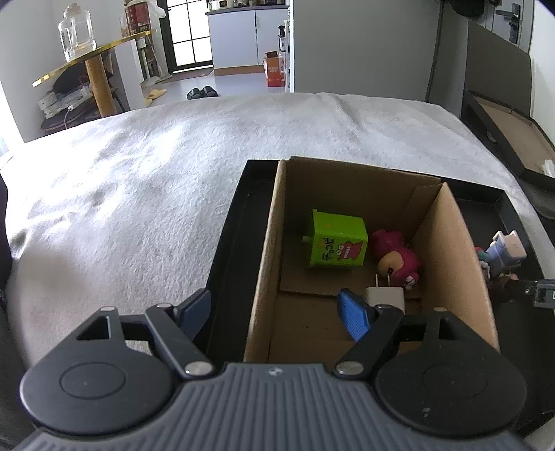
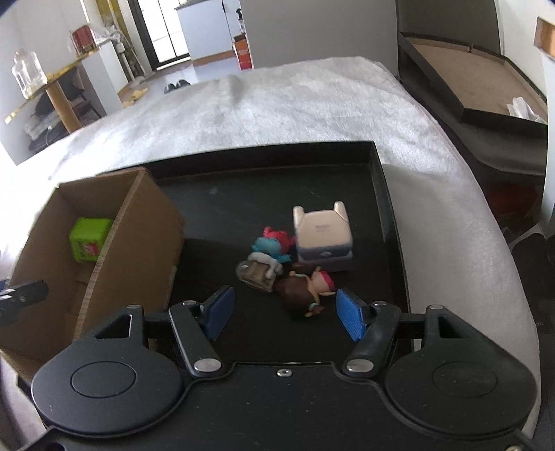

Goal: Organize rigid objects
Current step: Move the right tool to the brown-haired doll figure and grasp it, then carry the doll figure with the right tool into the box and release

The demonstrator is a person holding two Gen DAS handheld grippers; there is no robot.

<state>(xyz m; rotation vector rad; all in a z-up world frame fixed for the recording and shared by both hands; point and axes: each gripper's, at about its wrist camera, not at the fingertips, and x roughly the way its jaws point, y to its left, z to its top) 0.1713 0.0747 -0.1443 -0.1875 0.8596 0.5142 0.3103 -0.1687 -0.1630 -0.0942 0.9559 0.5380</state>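
Sorting in progress: green box (image 1: 338, 244), pink toy (image 1: 399, 258) & charger (image 1: 385, 296) lie in carton (image 1: 267, 263). Right tool (image 2: 284, 314) open, empty, over doll (image 2: 305, 291) mid-tray (image 2: 381, 208); next: straddle, close. Left tool (image 1: 277, 312) wide, empty.

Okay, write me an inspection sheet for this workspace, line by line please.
Surface: black tray on a white blanket.
Job's things: green box, pink plush and white charger in the cardboard box; three figurines and a white block toy on the tray.
Clutter: nothing seen.
Claws: left claw open over the box; right claw open around a figurine.
Cables: nothing seen.
Surroundings: side table with jar, doorway.
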